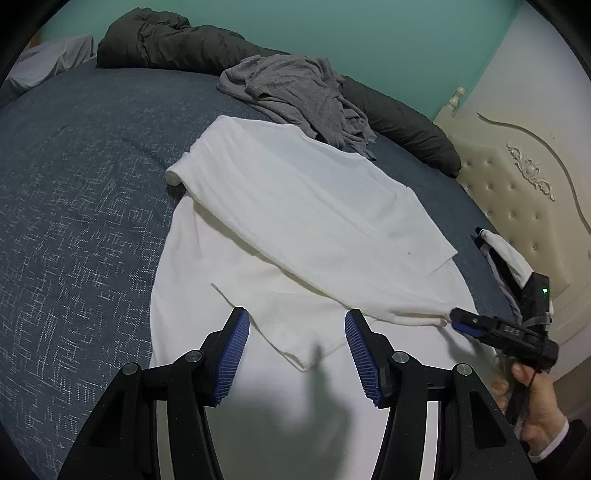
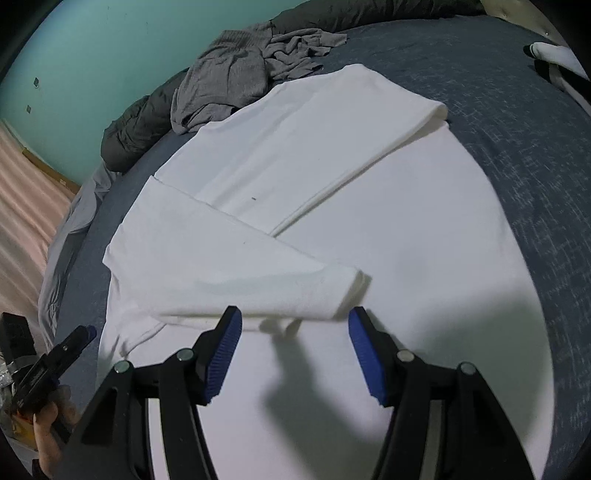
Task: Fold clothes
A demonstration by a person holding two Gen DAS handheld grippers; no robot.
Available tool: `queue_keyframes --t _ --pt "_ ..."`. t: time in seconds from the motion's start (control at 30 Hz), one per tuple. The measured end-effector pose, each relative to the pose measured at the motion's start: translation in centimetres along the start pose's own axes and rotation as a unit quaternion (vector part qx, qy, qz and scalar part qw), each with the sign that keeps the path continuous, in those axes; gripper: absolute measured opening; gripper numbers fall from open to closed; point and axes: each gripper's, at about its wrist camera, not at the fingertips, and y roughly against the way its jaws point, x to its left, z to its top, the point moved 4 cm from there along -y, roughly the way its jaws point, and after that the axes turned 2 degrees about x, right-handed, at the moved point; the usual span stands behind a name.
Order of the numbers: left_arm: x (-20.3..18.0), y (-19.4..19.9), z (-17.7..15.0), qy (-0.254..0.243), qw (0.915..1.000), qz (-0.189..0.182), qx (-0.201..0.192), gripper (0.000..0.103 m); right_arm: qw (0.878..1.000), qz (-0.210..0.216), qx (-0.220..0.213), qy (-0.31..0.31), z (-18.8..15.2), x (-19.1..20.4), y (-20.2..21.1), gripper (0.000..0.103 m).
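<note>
White shirt (image 1: 295, 206) lies flat on the blue bed cover (image 1: 74, 221), right in front of both tongs. One side of it is folded over the middle, and a sleeve (image 2: 229, 273) is folded in too, so I think the folding is about half done. The bottom part near the tongs is not folded up yet. A gray shirt (image 1: 295, 92) sits in a crumpled heap behind the white one, touching its far edge, and it looks like it needs folding next. A dark blanket (image 1: 166, 40) is bunched up along the green wall (image 1: 332, 22). The left gripper (image 1: 295, 350) hangs just over the near part of the white shirt with its blue pads (image 1: 231, 362) wide apart and nothing between them. The right gripper (image 2: 295, 350) is the same, wide open and holding nothing, with the folded sleeve just ahead of it. A hand (image 1: 532, 406) holds the right tool at the side. I cannot read any words on the clothes, and the small marks on the tool are too blurry to make out.
</note>
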Motion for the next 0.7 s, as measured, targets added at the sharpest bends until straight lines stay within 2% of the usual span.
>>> queue_keyframes --t 0.07,0.1,0.13,0.2,0.3,0.43,0.5,0.57,0.63,0.67,0.7 --pt "-0.1 0.0 0.0 -0.002 1.0 -0.001 0.0 0.058 1.0 0.001 -0.006 0.001 0.5 0.0 -0.2 0.046" --pt "-0.1 0.0 0.0 -0.003 1.0 0.0 0.0 0.058 1.0 0.007 -0.007 0.005 0.8 0.1 -0.2 0.029" --pt "-0.1 0.0 0.0 -0.004 1.0 -0.001 0.0 0.058 1.0 0.011 -0.009 0.01 1.1 0.2 -0.2 0.019" --pt "-0.1 0.1 0.0 -0.002 1.0 -0.003 0.0 0.058 1.0 0.012 -0.014 0.021 1.8 0.6 0.2 0.008" --pt "0.1 0.1 0.1 0.0 1.0 -0.006 -0.001 0.059 0.999 0.013 -0.027 0.035 3.0 1.2 1.2 0.006" --pt "0.2 0.3 0.3 0.003 1.0 -0.008 -0.004 0.059 0.999 0.002 -0.041 0.027 5.2 0.4 1.6 0.005" --pt "0.3 0.4 0.4 0.004 0.9999 -0.009 -0.006 0.059 1.0 -0.003 -0.023 0.01 5.9 -0.5 0.6 0.007" --pt "0.4 0.5 0.5 0.006 0.9999 -0.01 -0.006 0.059 1.0 -0.013 0.008 -0.012 5.8 -1.7 -0.8 0.013" --pt "0.4 0.5 0.6 0.007 0.9999 -0.012 -0.006 0.059 0.999 -0.032 0.019 -0.035 5.4 -2.9 -1.2 0.035" --pt "0.4 0.5 0.6 0.007 0.9999 -0.013 -0.007 0.059 0.998 -0.029 0.014 -0.049 5.1 -3.4 -1.0 0.041" --pt "0.4 0.5 0.6 0.007 0.9999 -0.014 -0.007 0.059 0.998 -0.014 -0.002 -0.067 4.8 -3.8 -0.2 0.052"
